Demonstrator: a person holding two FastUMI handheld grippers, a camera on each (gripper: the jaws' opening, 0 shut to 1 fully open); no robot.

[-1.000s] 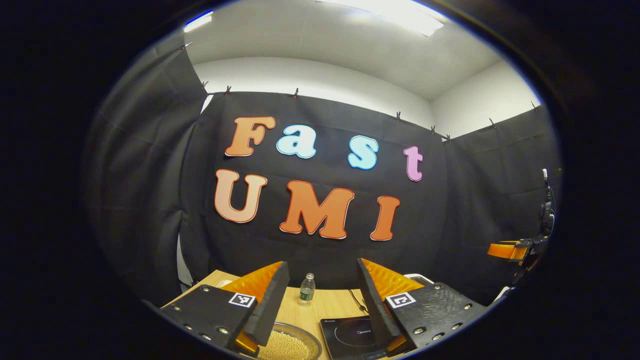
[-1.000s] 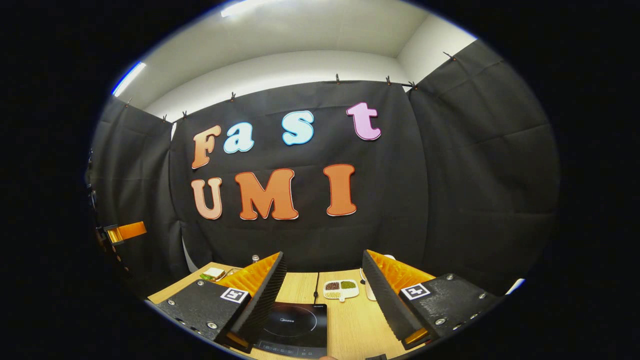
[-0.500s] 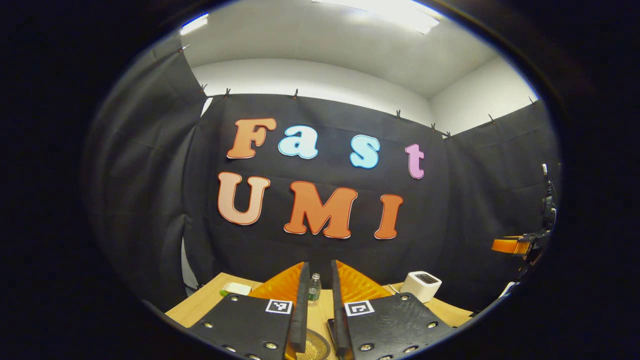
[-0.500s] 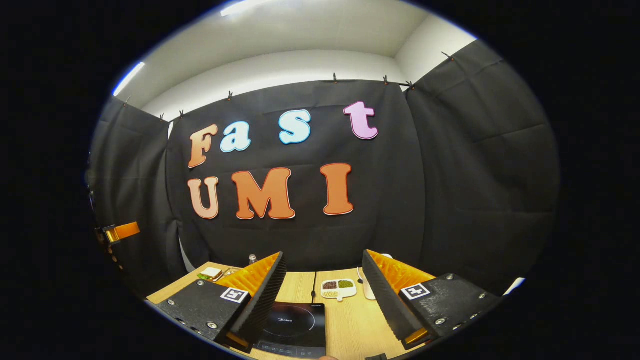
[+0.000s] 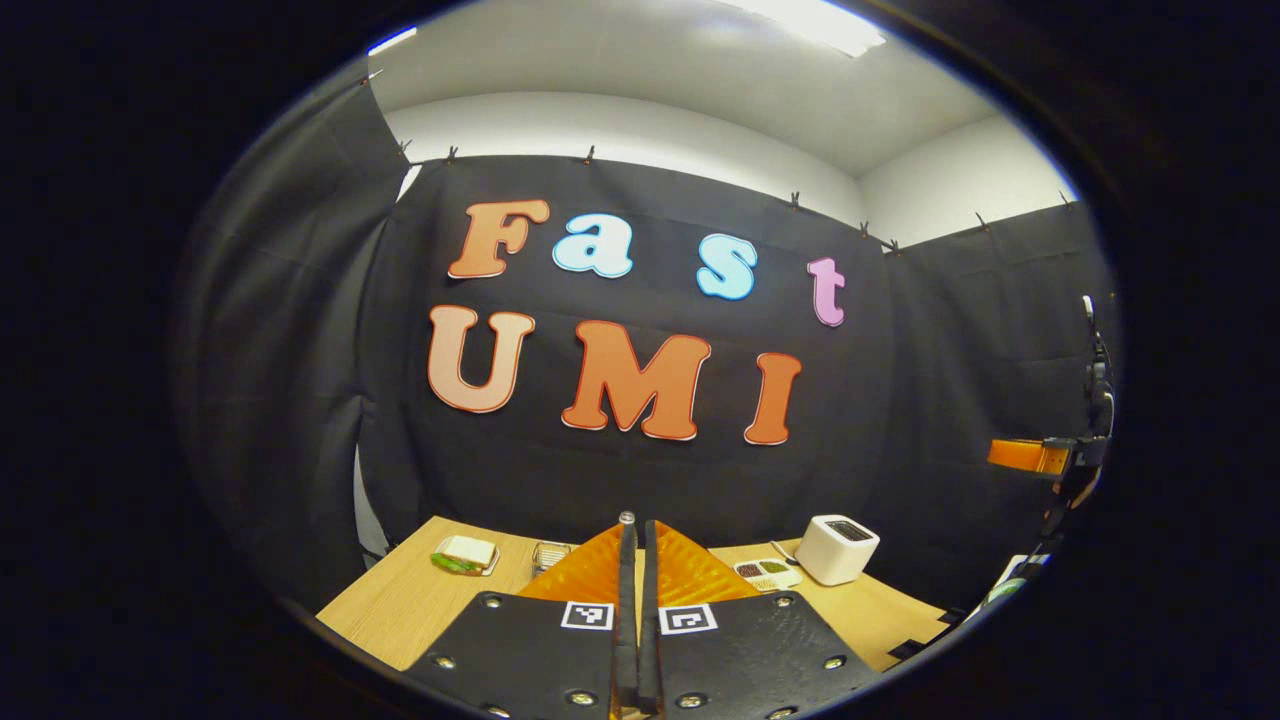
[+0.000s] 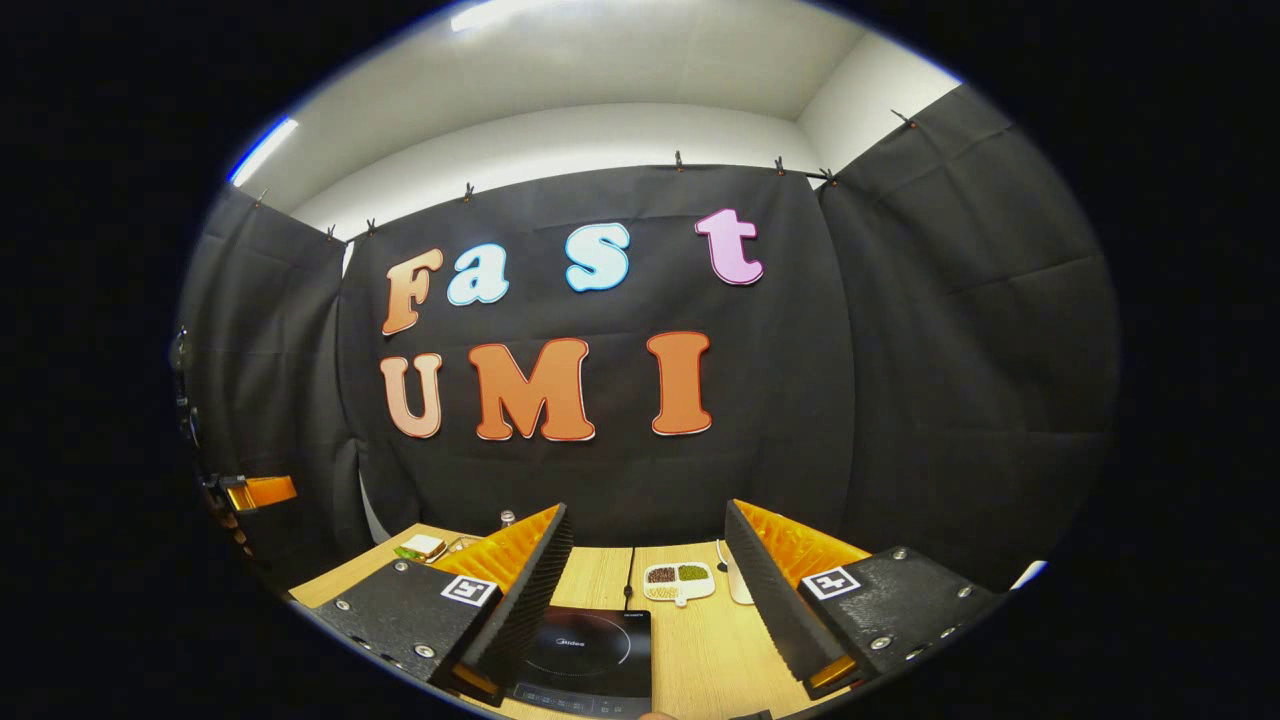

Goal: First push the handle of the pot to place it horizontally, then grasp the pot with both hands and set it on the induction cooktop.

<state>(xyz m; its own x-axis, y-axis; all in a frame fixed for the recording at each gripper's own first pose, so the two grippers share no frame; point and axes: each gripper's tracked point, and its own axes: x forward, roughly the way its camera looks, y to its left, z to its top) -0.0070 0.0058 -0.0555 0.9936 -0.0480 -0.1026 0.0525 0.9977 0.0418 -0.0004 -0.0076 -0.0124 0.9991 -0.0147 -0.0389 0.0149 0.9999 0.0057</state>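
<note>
The left gripper (image 5: 636,610) had its fingers pressed together with nothing between them, raised above the wooden worktop (image 5: 400,610). Beyond its fingertips a sandwich (image 5: 462,553) lay to the left and a white toaster (image 5: 838,548) stood to the right. The right gripper (image 6: 645,590) held its fingers spread wide, empty, over the induction cooktop (image 6: 585,655), which lay flat on the worktop. Just behind the cooktop sat a divided dish of beans (image 6: 680,580). Where the pot stood could not be told.
</note>
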